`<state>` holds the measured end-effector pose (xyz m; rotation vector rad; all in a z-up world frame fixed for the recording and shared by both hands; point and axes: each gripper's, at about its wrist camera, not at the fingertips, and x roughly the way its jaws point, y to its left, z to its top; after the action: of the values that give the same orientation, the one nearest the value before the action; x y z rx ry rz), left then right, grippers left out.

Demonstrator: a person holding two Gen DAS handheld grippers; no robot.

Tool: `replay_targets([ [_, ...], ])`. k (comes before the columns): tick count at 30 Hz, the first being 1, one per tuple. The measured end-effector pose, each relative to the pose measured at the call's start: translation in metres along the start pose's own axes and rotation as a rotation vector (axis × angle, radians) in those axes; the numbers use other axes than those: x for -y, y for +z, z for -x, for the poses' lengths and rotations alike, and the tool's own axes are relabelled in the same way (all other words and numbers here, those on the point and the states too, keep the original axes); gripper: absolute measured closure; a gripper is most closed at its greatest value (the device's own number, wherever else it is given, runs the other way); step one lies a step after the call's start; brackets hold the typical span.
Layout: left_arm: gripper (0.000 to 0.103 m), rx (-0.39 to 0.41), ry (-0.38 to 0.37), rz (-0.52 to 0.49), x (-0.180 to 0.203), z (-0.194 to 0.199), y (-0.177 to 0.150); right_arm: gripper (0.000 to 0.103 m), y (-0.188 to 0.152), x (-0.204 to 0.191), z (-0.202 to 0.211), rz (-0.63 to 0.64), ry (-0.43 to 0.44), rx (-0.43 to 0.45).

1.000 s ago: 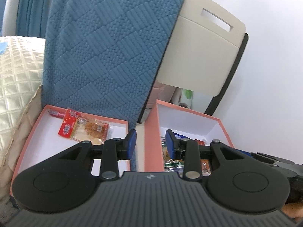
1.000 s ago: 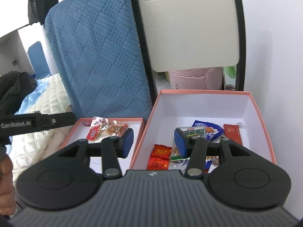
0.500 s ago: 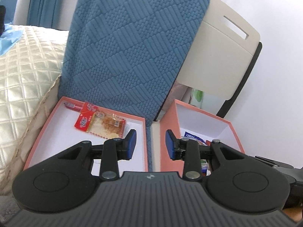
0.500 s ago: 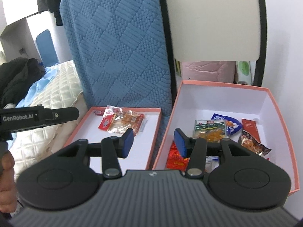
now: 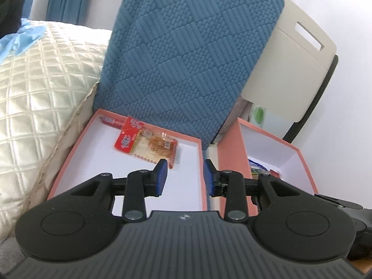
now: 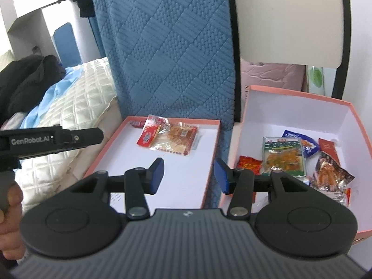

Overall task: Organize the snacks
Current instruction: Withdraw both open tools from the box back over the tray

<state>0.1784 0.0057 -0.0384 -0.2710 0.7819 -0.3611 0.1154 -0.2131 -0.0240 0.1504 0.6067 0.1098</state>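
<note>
The left gripper (image 5: pixel 184 177), a black tool with blue pads, stood wide open and held nothing. Its left finger hung over the shallow pink cardboard tray with a white inside (image 5: pixel 79 148), and its right finger was past the tray's right wall, by the deep pink cardboard box with white walls (image 5: pixel 229 153). Just ahead of the left finger lay a clear packet of orange snack with a red end (image 5: pixel 148 143). A small red sausage stick (image 5: pixel 110 121) lay farther ahead, at the tray's far left corner.

The right gripper (image 6: pixel 188 177) was also wide open and empty. Its left finger hung over the same tray (image 6: pixel 209 162), and its right finger sat at the near left edge of the deep box (image 6: pixel 348 121). The clear packet (image 6: pixel 173 138) lay ahead of the left finger. To the right of the right finger, inside the box, were a small red packet (image 6: pixel 250 164), a green-edged clear packet of yellow snack (image 6: pixel 283 157), a blue and white packet (image 6: pixel 302 141), a flat red packet (image 6: pixel 327 147) and a shiny brown packet (image 6: pixel 332 173).

A big blue quilted cushion (image 6: pixel 172 46) stood upright behind the tray. A cream quilted blanket (image 5: pixel 39 88) lay to the left.
</note>
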Motion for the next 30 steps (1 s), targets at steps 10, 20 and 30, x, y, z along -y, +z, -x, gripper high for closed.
replay_targets([
  [10, 0.064, -0.022, 0.026, 0.026, -0.029, -0.002, -0.010, 0.053, -0.017, -0.026, -0.021, 0.028, 0.025, -0.047],
  [20, 0.064, -0.038, 0.038, 0.052, -0.050, -0.012, -0.026, 0.053, -0.039, -0.046, -0.029, 0.050, 0.068, -0.059],
  [30, 0.064, -0.058, 0.045, 0.006, -0.052, -0.048, -0.030, 0.053, -0.050, -0.045, -0.050, 0.066, 0.055, -0.067],
])
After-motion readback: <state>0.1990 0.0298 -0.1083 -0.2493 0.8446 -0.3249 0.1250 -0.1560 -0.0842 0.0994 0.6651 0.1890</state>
